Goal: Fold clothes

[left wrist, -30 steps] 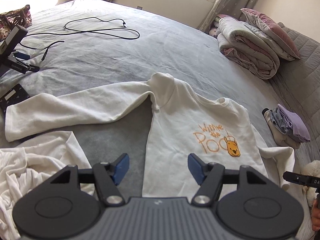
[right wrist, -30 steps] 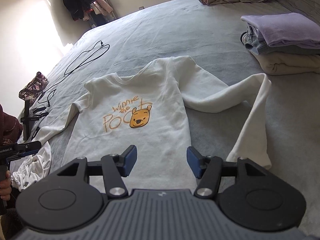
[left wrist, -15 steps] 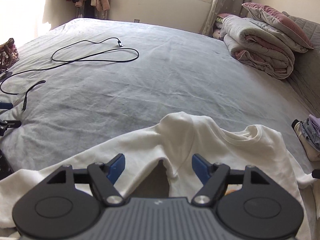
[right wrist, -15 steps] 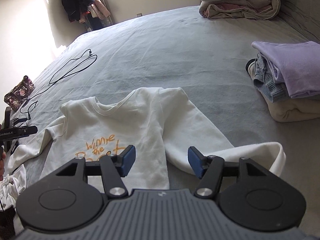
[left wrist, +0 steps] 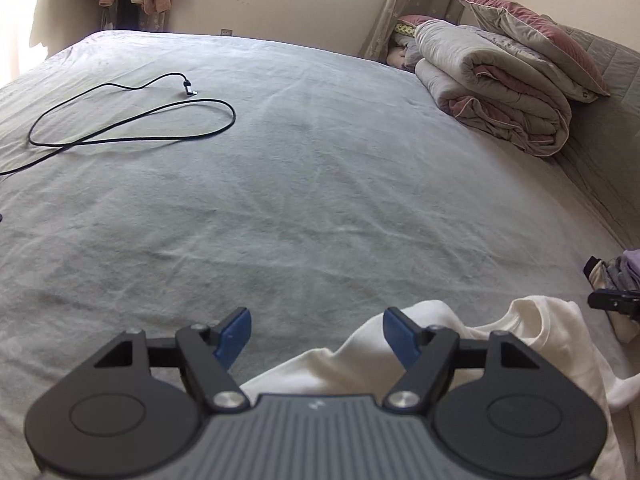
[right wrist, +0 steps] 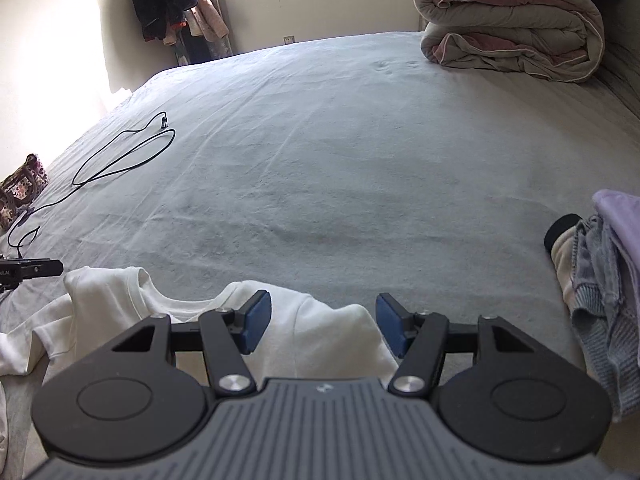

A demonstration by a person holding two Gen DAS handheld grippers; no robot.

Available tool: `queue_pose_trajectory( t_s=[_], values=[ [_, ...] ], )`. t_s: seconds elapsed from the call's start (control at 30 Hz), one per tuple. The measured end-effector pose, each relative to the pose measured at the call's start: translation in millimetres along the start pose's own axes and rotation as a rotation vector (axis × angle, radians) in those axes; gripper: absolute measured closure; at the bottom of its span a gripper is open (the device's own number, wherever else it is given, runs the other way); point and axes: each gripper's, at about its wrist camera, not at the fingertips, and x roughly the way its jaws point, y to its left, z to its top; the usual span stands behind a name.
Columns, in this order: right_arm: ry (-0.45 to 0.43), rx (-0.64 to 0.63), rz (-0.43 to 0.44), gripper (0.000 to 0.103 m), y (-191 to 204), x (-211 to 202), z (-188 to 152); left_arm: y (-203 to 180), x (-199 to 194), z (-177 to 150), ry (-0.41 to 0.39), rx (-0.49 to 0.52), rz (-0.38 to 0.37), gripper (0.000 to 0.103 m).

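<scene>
Big grey bed [left wrist: 320,184] fills both views, with a rolled duvet stack [left wrist: 496,92] at the far right corner. A black cable [left wrist: 132,120] loops well off to the far left. At your right edge sits a pile of folded clothes [right wrist: 600,280], purple on top.

The white sweatshirt [right wrist: 312,328] lies flat on the near part of the bed, collar end pointing away from you. So its long axis runs roughly from you toward the far wall, though most of the body is hidden under the gripper housings and I can't confirm how straight it lies.

Your right gripper [right wrist: 320,326] sits directly over the right shoulder, just past the collar; the cloth shows between its blue pads [right wrist: 256,320]. Jaws stand moderately apart, nothing pinched.

Your left gripper [left wrist: 316,338] is off-centre: the left shoulder hump lies under its right pad [left wrist: 400,338] only, while bare bedding shows under the other pad. Jaws wide, holding nothing.

My read: the next move is a two-point grab at the shoulders. The right hand is already lined up; the left one needs to shift toward the collar so fabric sits between both pads before you close.
</scene>
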Motion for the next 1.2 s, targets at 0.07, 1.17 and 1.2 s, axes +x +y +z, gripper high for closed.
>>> queue_pose_trajectory(
  t_s=[0.07, 1.17, 1.2],
  values=[
    [0.01, -0.031, 0.018, 0.041, 4.3, 11.5, 6.7, -4.6, 9.4, 10.3, 0.018, 0.008, -0.029, 0.029],
    [-0.15, -0.195, -0.197, 0.09, 40.3, 59.8, -21.7, -55.1, 64.0, -18.4, -0.126, 0.113, 0.067, 0.096],
    [-0.122, -0.185, -0.196, 0.088, 38.7, 67.1, -22.1, -55.4, 68.5, -21.0, -0.115, 0.113, 0.084, 0.096]
  ],
)
